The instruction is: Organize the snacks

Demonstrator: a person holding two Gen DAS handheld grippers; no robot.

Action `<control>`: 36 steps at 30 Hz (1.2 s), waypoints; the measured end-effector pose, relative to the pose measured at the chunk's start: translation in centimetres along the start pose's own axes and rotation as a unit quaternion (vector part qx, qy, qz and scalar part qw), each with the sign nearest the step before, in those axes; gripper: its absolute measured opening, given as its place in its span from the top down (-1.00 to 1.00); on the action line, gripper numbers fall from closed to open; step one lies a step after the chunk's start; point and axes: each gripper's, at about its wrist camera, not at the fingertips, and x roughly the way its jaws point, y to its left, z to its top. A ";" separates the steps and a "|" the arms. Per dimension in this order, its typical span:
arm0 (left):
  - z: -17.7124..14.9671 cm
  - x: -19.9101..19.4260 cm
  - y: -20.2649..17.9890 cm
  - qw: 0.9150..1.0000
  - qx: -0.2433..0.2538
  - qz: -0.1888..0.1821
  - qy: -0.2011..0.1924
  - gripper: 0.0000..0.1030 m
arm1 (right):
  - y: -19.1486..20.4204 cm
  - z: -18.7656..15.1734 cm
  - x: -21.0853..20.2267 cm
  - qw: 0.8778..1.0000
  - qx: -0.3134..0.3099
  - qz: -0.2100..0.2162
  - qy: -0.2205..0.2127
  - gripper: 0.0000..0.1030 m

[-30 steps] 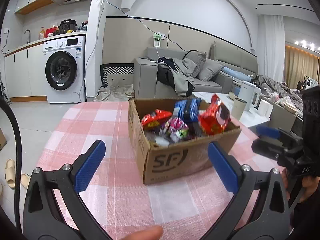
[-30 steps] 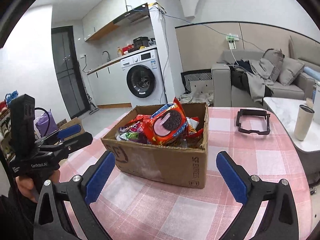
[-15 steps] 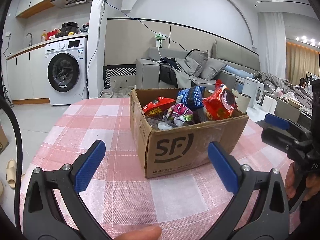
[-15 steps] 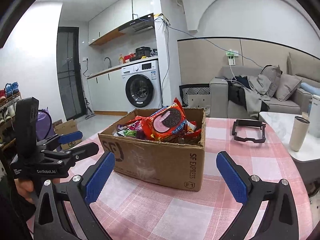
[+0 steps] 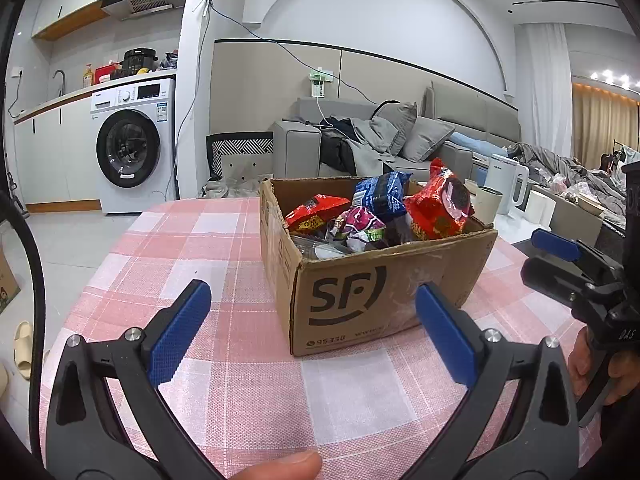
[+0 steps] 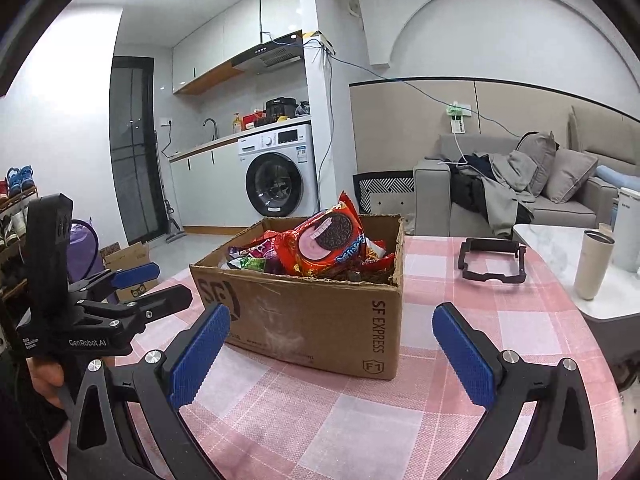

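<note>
The snack packets point(image 5: 376, 212) are heaped loose inside the cardboard box point(image 6: 316, 320). Both the left gripper point(image 5: 312, 320) and the right gripper point(image 6: 332, 344) are held just before the box, fingers spread wide, nothing held. Whether packing is ending or unpacking is pending cannot be told.

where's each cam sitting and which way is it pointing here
Left wrist: on the left gripper, facing the cardboard box and the sofa; a thumb tip shows below.
Right wrist: on the right gripper, facing the box's other corner and the washing machine.
Shared: the box of snacks, the pink checked tablecloth, and each view shows the other gripper, open.
</note>
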 end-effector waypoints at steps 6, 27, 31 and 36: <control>0.0 0.1 0.1 1.000 0.000 0.000 -0.001 -0.97 | 0.3 -0.1 -0.2 1.000 -0.008 -0.001 -0.003 -1.00; -0.1 0.1 0.0 1.000 0.000 0.000 -0.001 -0.97 | 0.3 0.0 -0.1 1.000 -0.004 -0.001 -0.004 -1.00; -0.1 0.1 0.0 1.000 0.000 0.000 -0.001 -0.97 | 0.3 -0.1 -0.1 1.000 -0.004 -0.001 -0.004 -1.00; -0.1 0.1 0.0 1.000 0.000 0.000 -0.001 -0.97 | 0.2 -0.1 -0.1 1.000 -0.004 -0.001 -0.004 -1.00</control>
